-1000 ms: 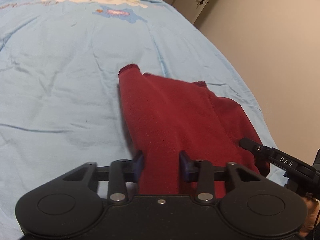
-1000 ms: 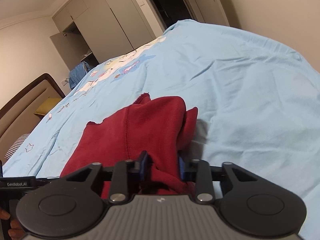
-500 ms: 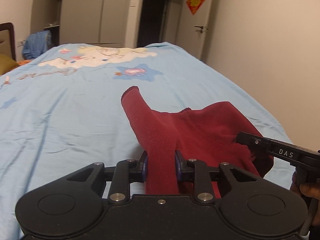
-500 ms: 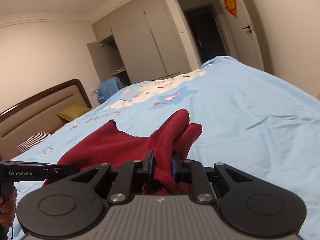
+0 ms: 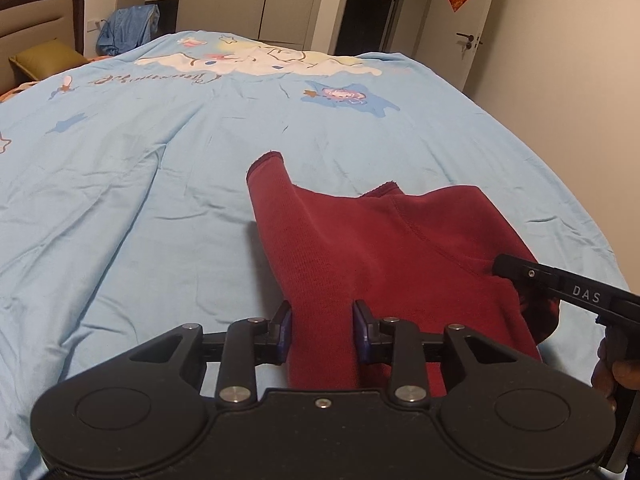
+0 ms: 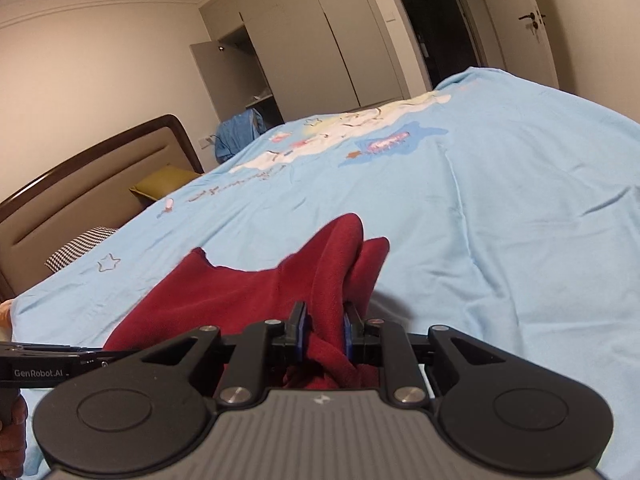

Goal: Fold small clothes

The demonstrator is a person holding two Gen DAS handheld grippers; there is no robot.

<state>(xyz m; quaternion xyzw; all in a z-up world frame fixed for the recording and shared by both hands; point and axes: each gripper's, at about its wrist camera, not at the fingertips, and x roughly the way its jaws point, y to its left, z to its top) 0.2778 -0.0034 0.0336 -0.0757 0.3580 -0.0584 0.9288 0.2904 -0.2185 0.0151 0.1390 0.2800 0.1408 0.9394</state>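
A small dark red knit garment (image 5: 380, 248) lies on the light blue bedsheet (image 5: 160, 200), its near edge raised. My left gripper (image 5: 322, 326) has its jaws partly apart with the garment's left edge running between them. My right gripper (image 6: 324, 330) is shut on a bunched fold of the same red garment (image 6: 248, 300) at its right side. The right gripper's side also shows at the right edge of the left wrist view (image 5: 568, 290), against the cloth. The garment's far corners rest on the sheet.
The bedsheet (image 6: 500, 208) carries a cartoon print (image 5: 260, 60) toward the far end. A headboard (image 6: 80, 192) and pillows (image 6: 164, 184) lie to the left. Wardrobes (image 6: 320, 48), a dark doorway and a door (image 5: 476, 28) stand beyond. A wall runs along the bed's right side.
Both grippers have lifted and tilted up with the garment's near edge, so the room shows beyond the bed. The left jaws narrowed on the cloth, then widened again.
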